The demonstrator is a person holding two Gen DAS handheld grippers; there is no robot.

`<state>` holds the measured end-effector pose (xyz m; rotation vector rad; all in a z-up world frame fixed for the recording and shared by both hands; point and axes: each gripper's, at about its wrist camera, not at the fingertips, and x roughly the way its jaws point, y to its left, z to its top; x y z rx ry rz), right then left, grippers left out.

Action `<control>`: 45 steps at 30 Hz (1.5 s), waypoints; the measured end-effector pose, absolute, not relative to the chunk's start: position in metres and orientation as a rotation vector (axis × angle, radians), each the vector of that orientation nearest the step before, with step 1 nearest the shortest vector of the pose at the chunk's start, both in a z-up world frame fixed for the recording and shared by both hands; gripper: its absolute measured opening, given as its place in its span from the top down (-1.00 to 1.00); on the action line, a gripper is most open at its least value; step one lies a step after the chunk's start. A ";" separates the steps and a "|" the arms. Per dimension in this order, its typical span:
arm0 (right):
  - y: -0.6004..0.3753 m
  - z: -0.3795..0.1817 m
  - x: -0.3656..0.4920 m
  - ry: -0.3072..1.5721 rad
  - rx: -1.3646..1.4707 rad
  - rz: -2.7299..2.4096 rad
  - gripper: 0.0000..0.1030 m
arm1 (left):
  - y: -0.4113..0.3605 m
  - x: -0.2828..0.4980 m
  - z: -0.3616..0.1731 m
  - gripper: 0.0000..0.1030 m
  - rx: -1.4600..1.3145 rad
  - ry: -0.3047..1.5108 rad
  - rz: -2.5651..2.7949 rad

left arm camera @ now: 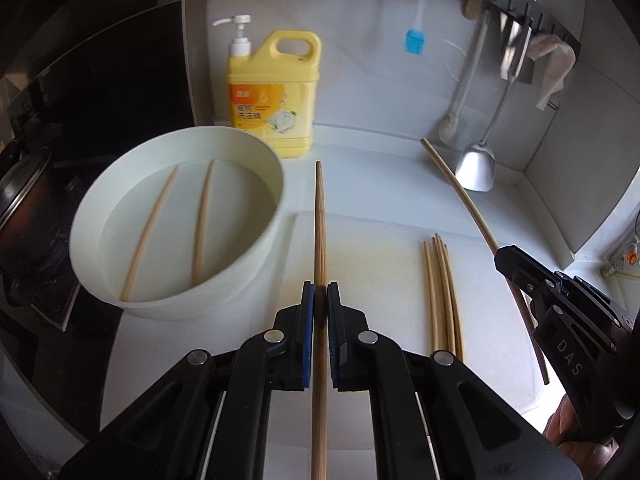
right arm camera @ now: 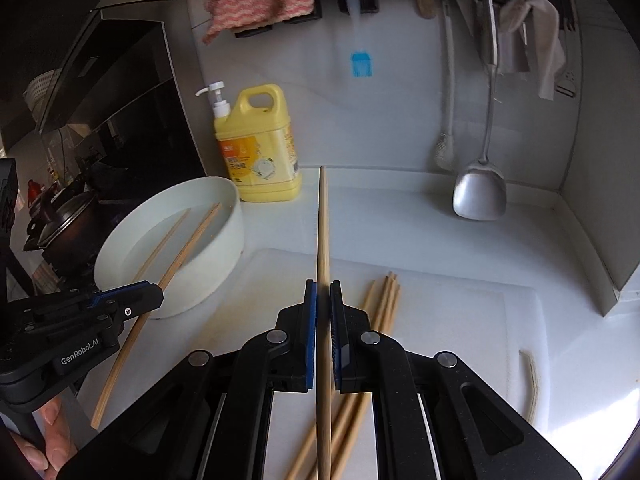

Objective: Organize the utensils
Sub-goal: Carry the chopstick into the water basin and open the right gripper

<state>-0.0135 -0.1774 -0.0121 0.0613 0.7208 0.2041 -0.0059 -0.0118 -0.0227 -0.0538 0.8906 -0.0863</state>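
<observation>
My left gripper is shut on a wooden chopstick that points forward above the white cutting board. My right gripper is shut on another wooden chopstick, held the same way; it also shows in the left wrist view. Several chopsticks lie bundled on the board, also in the right wrist view. A white round basin with water holds two chopsticks to the left of the board. The left gripper shows at the left of the right wrist view.
A yellow dish soap jug stands behind the basin. A metal spatula, a brush and a blue silicone brush hang from a wall rack. A dark pot sits on the stove at left. A corner wall rises at right.
</observation>
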 end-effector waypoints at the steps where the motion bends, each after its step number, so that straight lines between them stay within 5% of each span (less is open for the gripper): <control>1: -0.166 -0.007 -0.010 0.721 0.059 0.221 0.88 | 0.000 -0.004 -0.019 0.86 -0.057 0.889 -0.073; 18: 0.015 -0.013 0.094 0.786 0.129 0.268 0.88 | 0.178 0.083 -0.017 0.86 -0.027 0.896 -0.053; 45: 0.053 -0.079 0.171 1.026 0.160 0.253 0.87 | 0.201 0.153 -0.076 0.86 -0.076 1.031 -0.049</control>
